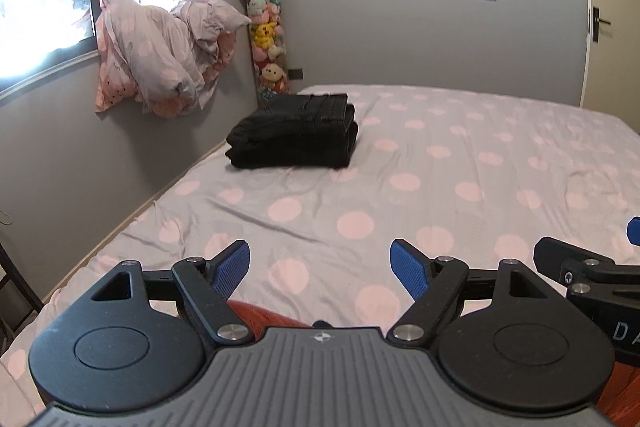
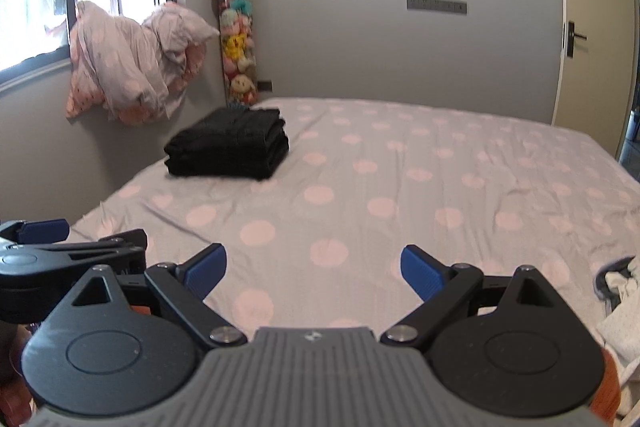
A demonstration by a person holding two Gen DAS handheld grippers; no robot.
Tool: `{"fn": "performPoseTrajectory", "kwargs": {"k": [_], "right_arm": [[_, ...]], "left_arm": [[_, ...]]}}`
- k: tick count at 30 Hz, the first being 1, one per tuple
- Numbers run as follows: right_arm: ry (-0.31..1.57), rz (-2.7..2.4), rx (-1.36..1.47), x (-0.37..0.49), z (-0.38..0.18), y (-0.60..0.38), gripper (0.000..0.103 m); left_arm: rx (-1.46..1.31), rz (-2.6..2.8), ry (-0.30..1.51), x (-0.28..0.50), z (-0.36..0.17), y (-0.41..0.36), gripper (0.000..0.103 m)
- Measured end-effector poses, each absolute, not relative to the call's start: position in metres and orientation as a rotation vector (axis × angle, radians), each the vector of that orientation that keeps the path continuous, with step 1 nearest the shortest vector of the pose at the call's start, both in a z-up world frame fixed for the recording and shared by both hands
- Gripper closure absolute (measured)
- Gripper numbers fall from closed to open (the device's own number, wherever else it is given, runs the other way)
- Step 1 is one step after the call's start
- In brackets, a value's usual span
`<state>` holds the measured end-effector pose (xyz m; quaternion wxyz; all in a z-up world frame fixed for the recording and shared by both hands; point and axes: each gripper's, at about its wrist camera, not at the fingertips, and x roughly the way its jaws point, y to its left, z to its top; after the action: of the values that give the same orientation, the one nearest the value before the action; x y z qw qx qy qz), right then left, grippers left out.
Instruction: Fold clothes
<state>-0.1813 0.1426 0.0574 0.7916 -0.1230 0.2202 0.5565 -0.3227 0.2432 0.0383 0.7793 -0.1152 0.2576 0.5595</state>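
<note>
A folded stack of black clothes (image 1: pixel 294 133) (image 2: pixel 228 143) lies on the far left part of the bed (image 1: pixel 440 163) (image 2: pixel 400 187), near the wall. My left gripper (image 1: pixel 320 269) is open over the near part of the bed, with nothing between its blue pads (image 1: pixel 232 269). My right gripper (image 2: pixel 314 271) is open too and holds nothing. Both are far short of the black stack. An orange cloth (image 1: pixel 264 315) shows just under the left gripper's body. Unfolded pale garments (image 2: pixel 618 311) lie at the bed's near right edge.
A bundled polka-dot duvet (image 1: pixel 160 59) sits on the window ledge at left. A tall tube of plush toys (image 1: pixel 269 39) with a panda on top stands in the corner. A door (image 2: pixel 592 27) is at the right. A dark rack (image 1: pixel 12 291) stands by the bed's left side.
</note>
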Motion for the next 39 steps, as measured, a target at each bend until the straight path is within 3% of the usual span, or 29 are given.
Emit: {"fn": "performPoseTrajectory", "kwargs": {"k": [39], "right_arm": [[0.519,1.181,-0.273,-0.177,0.039,0.145,0.008]], "left_arm": [[-0.236,1.200,0.593,-0.314,0.025,0.237,0.012]]}}
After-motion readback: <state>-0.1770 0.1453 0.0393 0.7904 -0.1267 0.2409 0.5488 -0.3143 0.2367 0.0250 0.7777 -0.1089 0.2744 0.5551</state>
